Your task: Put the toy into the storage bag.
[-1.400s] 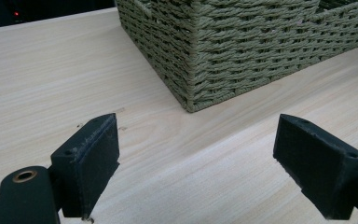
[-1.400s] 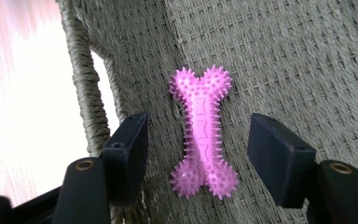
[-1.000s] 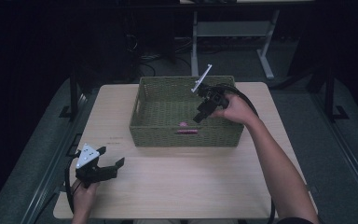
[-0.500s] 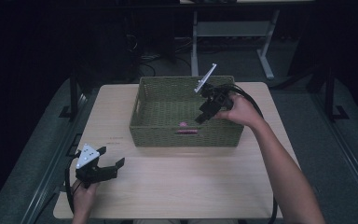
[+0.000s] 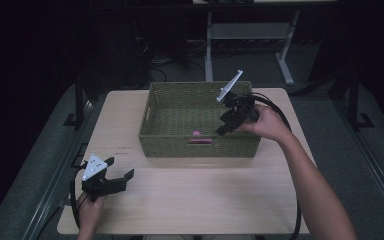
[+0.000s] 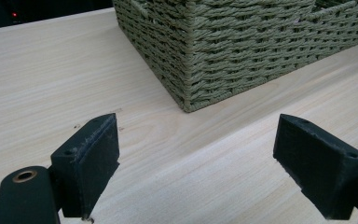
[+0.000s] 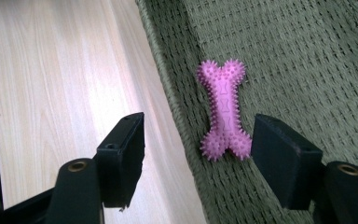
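Green wicker makes up the basket (image 5: pixel 200 120) I see at the middle of the pale wood tabletop (image 5: pixel 195 200), toward twelve o'clock from the person's seat. My right tool (image 5: pixel 224 126) hangs over the basket's three-o'clock end, tipped down toward its floor, with the grey plate on top of it raised above the far rim. From the right tool view its jaws stand wide apart with nothing between the pads, so it is released. A pink spiky bone toy (image 7: pixel 224 109) lies flat on the basket floor, close against the near wall; in that same view it sits just inside the right-hand jaw, not touched by it. From the high view the bone (image 5: pixel 196 133) shows as a small pink spot just behind the near wall, at about nine o'clock from the right tool. My left tool (image 5: pixel 117 175) rests low at about seven o'clock on the tabletop, well apart from the basket, held by the left hand (image 5: pixel 91 210). Its jaws are also spread wide and empty, pointing toward a near corner of the basket (image 6: pixel 191 56) in the left tool view.
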`<state>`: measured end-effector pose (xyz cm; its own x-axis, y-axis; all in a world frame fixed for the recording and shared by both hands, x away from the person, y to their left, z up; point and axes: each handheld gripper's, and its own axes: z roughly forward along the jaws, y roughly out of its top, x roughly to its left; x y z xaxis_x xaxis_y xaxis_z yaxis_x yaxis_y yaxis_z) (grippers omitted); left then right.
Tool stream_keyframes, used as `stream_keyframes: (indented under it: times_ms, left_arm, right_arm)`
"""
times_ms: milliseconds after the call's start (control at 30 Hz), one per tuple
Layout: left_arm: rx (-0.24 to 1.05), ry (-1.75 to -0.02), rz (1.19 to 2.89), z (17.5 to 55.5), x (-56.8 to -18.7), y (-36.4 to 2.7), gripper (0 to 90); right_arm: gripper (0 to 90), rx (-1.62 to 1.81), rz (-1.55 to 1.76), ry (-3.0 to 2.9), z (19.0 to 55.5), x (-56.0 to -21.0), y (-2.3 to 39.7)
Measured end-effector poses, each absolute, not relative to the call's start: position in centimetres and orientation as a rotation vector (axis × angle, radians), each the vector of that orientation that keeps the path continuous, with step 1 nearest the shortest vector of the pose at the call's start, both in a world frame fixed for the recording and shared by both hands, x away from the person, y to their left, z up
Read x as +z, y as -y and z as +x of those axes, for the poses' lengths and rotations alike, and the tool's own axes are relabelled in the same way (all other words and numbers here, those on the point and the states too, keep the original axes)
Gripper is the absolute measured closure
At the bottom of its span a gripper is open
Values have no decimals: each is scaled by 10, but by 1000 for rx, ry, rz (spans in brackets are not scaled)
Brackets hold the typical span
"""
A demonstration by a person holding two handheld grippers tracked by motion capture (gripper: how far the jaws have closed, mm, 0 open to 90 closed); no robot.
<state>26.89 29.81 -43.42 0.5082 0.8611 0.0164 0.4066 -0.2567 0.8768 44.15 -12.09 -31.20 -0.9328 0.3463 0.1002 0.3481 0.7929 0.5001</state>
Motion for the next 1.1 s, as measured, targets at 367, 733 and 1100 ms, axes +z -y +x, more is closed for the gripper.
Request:
stream_keyframes:
  times_ms: [367, 733, 1100]
  left_arm:
    - [644, -1051, 1864, 269, -434, -298, 138]
    - [644, -1049, 1868, 269, -434, -297, 139]
    - [644, -1050, 1868, 269, -434, -297, 139]
  right_arm:
    - [311, -853, -612, 2966, 430, -313, 136]
    - [289, -886, -662, 2961, 417, -315, 155]
    - [278, -902, -673, 2969, 400, -318, 167]
